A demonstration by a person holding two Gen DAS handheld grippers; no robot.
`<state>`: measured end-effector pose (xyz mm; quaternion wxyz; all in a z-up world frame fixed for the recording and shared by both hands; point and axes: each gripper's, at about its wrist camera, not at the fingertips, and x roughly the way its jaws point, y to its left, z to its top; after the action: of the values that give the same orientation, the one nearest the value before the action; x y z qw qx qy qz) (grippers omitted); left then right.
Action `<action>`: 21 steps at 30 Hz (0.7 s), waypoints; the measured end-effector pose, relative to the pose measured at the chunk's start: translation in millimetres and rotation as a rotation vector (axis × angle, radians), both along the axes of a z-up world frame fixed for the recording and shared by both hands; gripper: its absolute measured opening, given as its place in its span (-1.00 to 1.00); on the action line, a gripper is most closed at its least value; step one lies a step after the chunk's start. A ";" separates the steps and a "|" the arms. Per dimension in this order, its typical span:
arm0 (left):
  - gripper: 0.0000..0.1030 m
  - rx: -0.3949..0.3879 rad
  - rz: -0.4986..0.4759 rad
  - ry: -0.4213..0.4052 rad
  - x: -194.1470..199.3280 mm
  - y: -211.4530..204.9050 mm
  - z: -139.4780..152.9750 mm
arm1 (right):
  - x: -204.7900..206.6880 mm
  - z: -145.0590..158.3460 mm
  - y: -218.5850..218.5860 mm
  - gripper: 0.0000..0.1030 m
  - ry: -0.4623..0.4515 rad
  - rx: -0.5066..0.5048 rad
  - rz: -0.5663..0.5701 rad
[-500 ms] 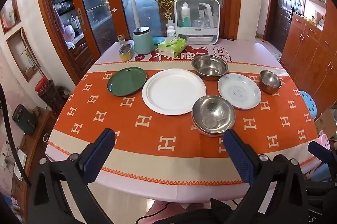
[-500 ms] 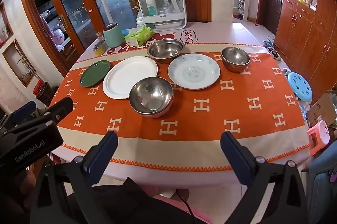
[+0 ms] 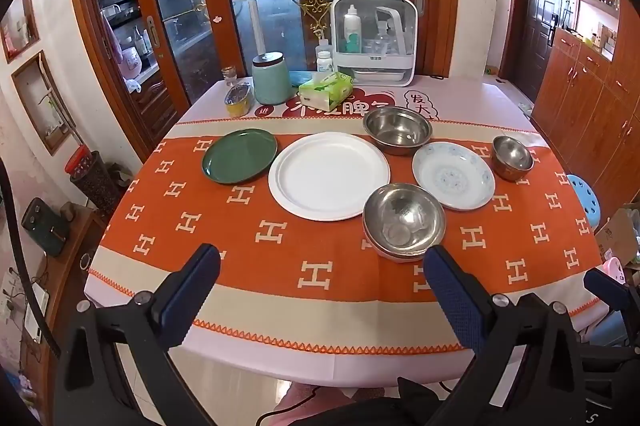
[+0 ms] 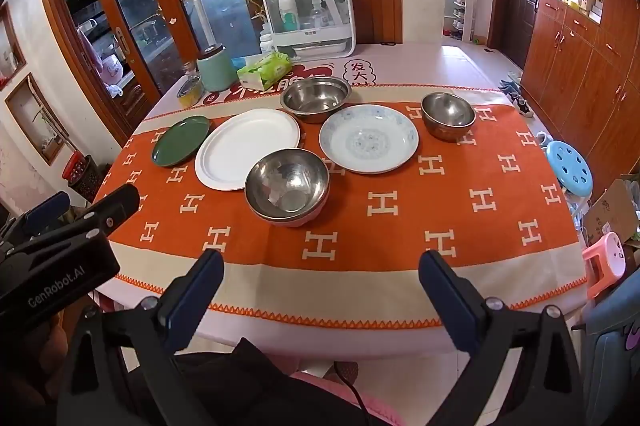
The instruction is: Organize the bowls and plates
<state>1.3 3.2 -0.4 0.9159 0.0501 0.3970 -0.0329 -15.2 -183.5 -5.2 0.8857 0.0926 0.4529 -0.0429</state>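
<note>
Hovering off the near edge of the desk (image 3: 280, 310), the left claw (image 3: 320, 282) has its blue-padded fingers spread wide with nothing between them, and the right claw (image 4: 320, 286) hangs the same way, spread and empty, just to its right. Nearest to both stands a large stainless steel bowl (image 4: 287, 185) nested in a pink-rimmed bowl, on the orange cloth patterned with pale H shapes. Just beyond it to the left lies a wide white round plate (image 4: 248, 147), its rim right beside the steel bowl, and further left a small dark green round plate (image 4: 181, 140) sits close against the white one. To the right of the near bowl lies a pale blue-patterned china plate (image 4: 369, 138). Behind it, between the two larger plates, stands a second wide steel bowl (image 4: 316, 97), and at the far right a small steel bowl (image 4: 448, 114) stands apart. At the far edge are a mint green canister (image 3: 272, 77), a green tissue pack (image 3: 326, 90) and a white clear-fronted storage box (image 3: 374, 37).
</note>
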 end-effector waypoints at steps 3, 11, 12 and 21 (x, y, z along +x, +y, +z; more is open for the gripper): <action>0.97 -0.002 0.001 -0.001 -0.8 -1.4 0.3 | 0.0 0.5 -0.1 0.92 0.000 0.000 -0.001; 0.97 -0.001 0.001 -0.002 -0.9 -1.5 0.3 | 0.3 0.5 -0.6 0.92 0.000 -0.002 -0.001; 0.97 -0.001 0.000 -0.002 -0.8 -1.1 0.3 | 0.3 0.5 -0.7 0.92 0.000 -0.002 -0.001; 0.97 0.000 0.001 -0.002 -0.9 -1.6 0.3 | 1.7 0.3 -2.0 0.91 0.000 -0.003 0.000</action>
<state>0.3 1.6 -0.1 0.9164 0.0499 0.3959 -0.0326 -13.4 -185.5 -4.9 0.8860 0.0911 0.4526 -0.0436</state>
